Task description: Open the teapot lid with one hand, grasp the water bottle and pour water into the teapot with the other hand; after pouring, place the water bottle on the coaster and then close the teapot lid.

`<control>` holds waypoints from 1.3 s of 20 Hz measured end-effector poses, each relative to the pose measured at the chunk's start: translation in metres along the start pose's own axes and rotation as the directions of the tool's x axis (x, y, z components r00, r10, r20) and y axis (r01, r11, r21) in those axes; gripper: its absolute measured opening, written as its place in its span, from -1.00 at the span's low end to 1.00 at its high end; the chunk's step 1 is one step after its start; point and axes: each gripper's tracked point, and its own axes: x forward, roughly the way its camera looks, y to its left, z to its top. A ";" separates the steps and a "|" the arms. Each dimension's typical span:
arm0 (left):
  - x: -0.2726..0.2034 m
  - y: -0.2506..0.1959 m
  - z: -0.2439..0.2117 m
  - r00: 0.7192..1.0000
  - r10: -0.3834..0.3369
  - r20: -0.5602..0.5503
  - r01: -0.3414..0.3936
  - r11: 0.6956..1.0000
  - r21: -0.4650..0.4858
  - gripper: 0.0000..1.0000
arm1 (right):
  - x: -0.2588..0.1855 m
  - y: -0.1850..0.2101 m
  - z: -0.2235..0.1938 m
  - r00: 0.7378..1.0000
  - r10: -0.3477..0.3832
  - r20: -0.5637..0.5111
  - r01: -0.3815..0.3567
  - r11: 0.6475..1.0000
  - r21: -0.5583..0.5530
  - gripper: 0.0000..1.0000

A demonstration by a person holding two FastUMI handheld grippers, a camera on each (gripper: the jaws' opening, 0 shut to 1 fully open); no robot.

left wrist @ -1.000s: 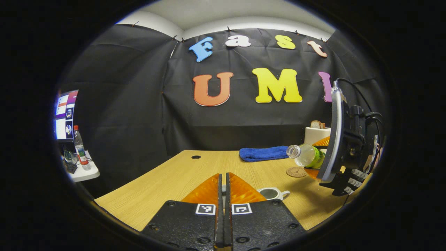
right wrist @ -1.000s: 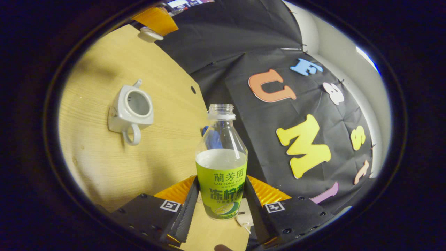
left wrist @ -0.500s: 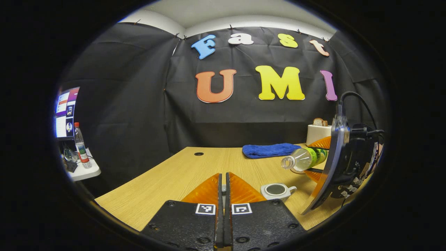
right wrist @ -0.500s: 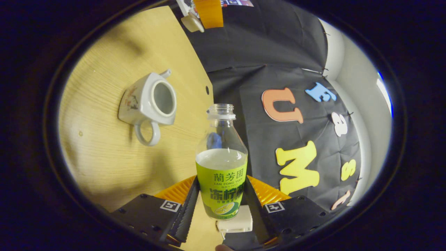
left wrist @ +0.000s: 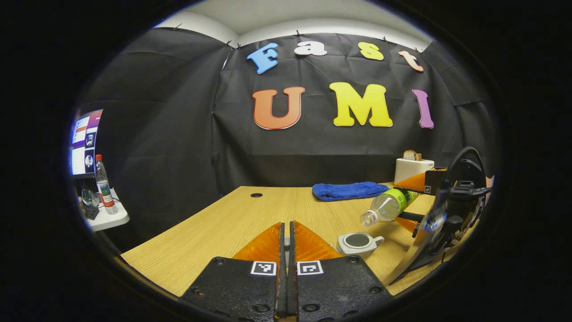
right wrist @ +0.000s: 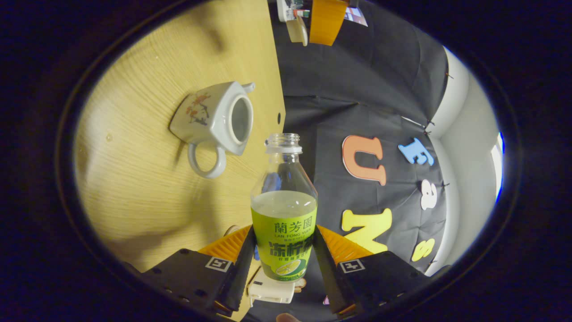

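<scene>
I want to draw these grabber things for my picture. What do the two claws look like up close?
Each claw has a chunky black body with round screw heads and two small square black-and-white code markers near the front. Ridged, see-through orange wedge panels lead out to the fingers. In the left gripper view, the left claw shows this; the right claw farther off carries a curved clear plate and looping black cables.
</scene>
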 end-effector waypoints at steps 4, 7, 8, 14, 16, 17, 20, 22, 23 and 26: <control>0.000 0.003 -0.003 1.000 0.004 -0.007 -0.004 1.000 -0.005 -0.94 | 0.000 -0.005 0.003 1.000 -0.016 0.021 0.017 0.998 -0.068 0.43; 0.001 0.003 -0.003 1.000 0.001 -0.009 -0.001 1.000 -0.005 -0.94 | 0.001 -0.013 0.007 0.998 -0.034 0.044 0.039 0.990 -0.137 0.48; 0.001 0.002 -0.003 1.000 -0.001 -0.009 0.001 1.000 -0.004 -0.94 | 0.000 -0.014 0.010 0.998 -0.038 0.046 0.045 0.987 -0.155 0.48; 0.001 0.002 -0.004 1.000 -0.005 -0.009 0.005 1.000 -0.002 -0.95 | -0.004 -0.018 0.006 0.998 -0.045 0.038 0.052 0.974 -0.219 0.44; 0.002 0.002 -0.005 1.000 -0.003 -0.014 0.003 1.000 -0.003 -0.94 | -0.008 -0.021 0.008 0.998 -0.050 0.046 0.059 0.970 -0.235 0.48; 0.002 0.002 -0.005 1.000 -0.007 -0.015 0.006 1.000 -0.003 -0.94 | -0.009 -0.024 0.010 0.997 -0.055 0.051 0.066 0.967 -0.245 0.48; 0.001 0.002 -0.006 1.000 -0.008 -0.017 0.008 1.000 -0.001 -0.94 | -0.009 -0.027 0.014 0.996 -0.065 0.065 0.080 0.961 -0.266 0.46; 0.002 0.002 -0.006 1.000 -0.009 -0.016 0.009 1.000 -0.001 -0.94 | -0.010 -0.029 0.016 0.995 -0.070 0.071 0.087 0.957 -0.278 0.48; 0.002 0.002 -0.006 1.000 -0.009 -0.017 0.009 1.000 -0.001 -0.94 | -0.009 -0.031 0.016 0.995 -0.074 0.074 0.092 0.954 -0.284 0.46; 0.001 0.002 -0.007 1.000 -0.011 -0.021 0.011 1.000 -0.004 -0.94 | -0.009 -0.034 0.019 0.992 -0.086 0.087 0.109 0.946 -0.304 0.46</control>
